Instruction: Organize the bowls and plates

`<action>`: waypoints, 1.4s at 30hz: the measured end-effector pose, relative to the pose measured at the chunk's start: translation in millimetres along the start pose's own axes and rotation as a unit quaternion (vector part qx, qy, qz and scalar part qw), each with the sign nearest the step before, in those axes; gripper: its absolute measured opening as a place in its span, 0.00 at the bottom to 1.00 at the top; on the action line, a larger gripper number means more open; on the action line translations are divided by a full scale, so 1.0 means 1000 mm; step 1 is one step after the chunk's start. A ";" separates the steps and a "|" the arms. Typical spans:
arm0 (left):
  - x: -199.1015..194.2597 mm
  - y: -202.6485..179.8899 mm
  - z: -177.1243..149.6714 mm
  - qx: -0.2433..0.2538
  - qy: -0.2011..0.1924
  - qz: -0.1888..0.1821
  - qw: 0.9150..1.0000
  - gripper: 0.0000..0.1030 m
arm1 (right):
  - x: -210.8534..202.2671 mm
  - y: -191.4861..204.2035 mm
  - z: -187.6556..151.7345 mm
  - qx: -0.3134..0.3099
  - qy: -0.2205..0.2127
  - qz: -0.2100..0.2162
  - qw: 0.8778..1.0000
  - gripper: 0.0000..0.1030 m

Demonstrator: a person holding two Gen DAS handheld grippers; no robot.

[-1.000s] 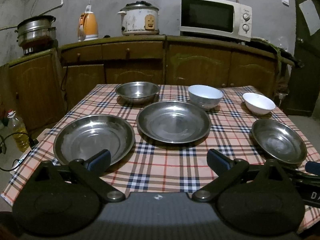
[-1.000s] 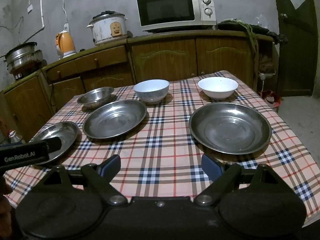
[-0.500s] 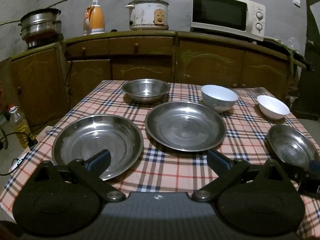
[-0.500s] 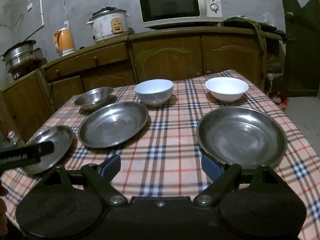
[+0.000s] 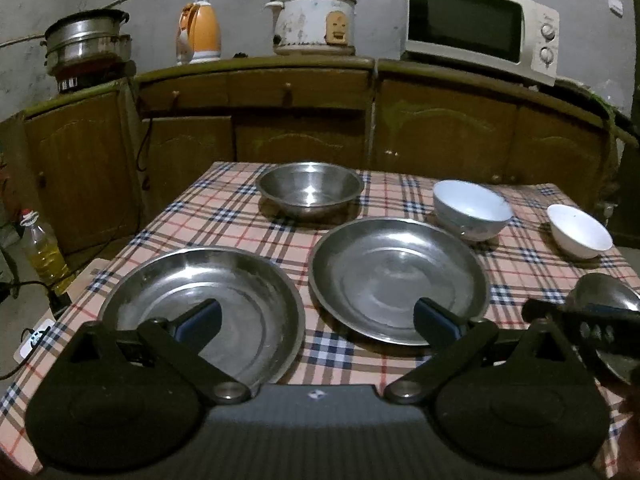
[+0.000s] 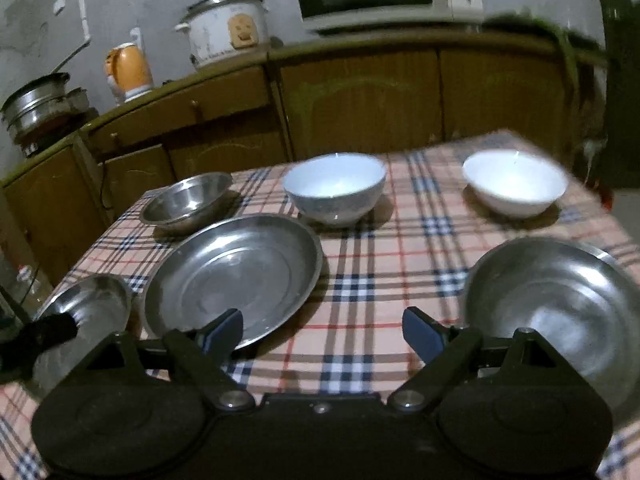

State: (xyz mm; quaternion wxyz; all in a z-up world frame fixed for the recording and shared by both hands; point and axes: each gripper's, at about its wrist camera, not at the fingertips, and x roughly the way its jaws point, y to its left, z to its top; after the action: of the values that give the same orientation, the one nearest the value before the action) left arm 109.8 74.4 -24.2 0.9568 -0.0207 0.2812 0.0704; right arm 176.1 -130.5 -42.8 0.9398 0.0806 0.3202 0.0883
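Three steel plates lie on the checked tablecloth: a left plate (image 5: 224, 300), a middle plate (image 5: 396, 276) and a right plate (image 6: 560, 304). Behind them stand a steel bowl (image 5: 310, 190), a pale blue bowl (image 5: 472, 210) and a white bowl (image 5: 580, 236). My left gripper (image 5: 316, 318) is open and empty, low over the near edges of the left and middle plates. My right gripper (image 6: 322, 330) is open and empty, between the middle plate (image 6: 236, 276) and the right plate.
Wooden cabinets (image 5: 304, 124) run behind the table, carrying a microwave (image 5: 480, 36), rice cooker (image 5: 314, 20), orange kettle (image 5: 200, 34) and steel pots (image 5: 86, 46). An oil bottle (image 5: 42, 254) and cables sit on the floor at the left.
Both grippers have moved forward and lower toward the plates. The right view has swung left and is blurred by motion. Jaws stay open; nothing on the table has moved.
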 end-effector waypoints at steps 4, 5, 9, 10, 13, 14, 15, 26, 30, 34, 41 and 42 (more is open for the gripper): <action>0.010 0.006 0.000 -0.006 0.010 0.007 1.000 1.00 | 0.036 -0.002 0.008 0.016 0.016 0.004 1.000 0.95; 0.013 0.008 0.000 -0.007 0.012 0.009 1.000 1.00 | 0.043 -0.003 0.010 0.023 0.018 0.005 1.000 0.95; 0.021 0.011 0.001 -0.008 0.016 0.014 1.000 1.00 | 0.077 -0.002 0.017 0.038 0.043 0.021 0.998 0.88; 0.023 0.011 0.001 -0.008 0.018 0.014 1.000 1.00 | 0.085 0.000 0.018 0.037 0.050 0.020 0.998 0.82; 0.029 0.011 0.001 -0.005 0.021 0.014 1.000 1.00 | 0.104 0.005 0.017 0.035 0.071 0.020 0.997 0.38; 0.031 0.011 0.002 -0.004 0.022 0.014 1.000 1.00 | 0.107 0.007 0.016 0.033 0.068 0.016 0.997 0.32; 0.032 0.011 0.002 -0.004 0.022 0.014 1.000 1.00 | 0.108 0.007 0.016 0.029 0.065 0.015 0.997 0.17; 0.039 0.000 -0.002 -0.011 0.033 -0.015 0.999 1.00 | 0.055 -0.033 0.005 0.009 0.052 0.028 0.998 0.15; 0.047 -0.019 -0.009 -0.001 0.047 -0.035 0.998 1.00 | 0.020 -0.059 -0.014 -0.011 0.054 0.015 0.998 0.15; 0.065 -0.040 -0.023 0.013 0.084 -0.064 0.994 0.88 | -0.008 -0.075 -0.032 -0.015 0.051 0.001 0.999 0.15; 0.074 -0.062 -0.034 0.030 0.120 -0.128 0.984 0.24 | -0.039 -0.080 -0.050 -0.008 0.042 -0.004 0.999 0.18; 0.069 -0.064 -0.034 0.035 0.120 -0.127 0.984 0.24 | -0.045 -0.077 -0.052 -0.013 0.037 -0.012 0.999 0.17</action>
State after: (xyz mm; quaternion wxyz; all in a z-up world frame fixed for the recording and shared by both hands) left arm 158.7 16.9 -90.0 0.9177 -0.0309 0.3909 -0.0642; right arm 118.0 -210.2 -72.7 0.9292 0.0614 0.3546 0.0838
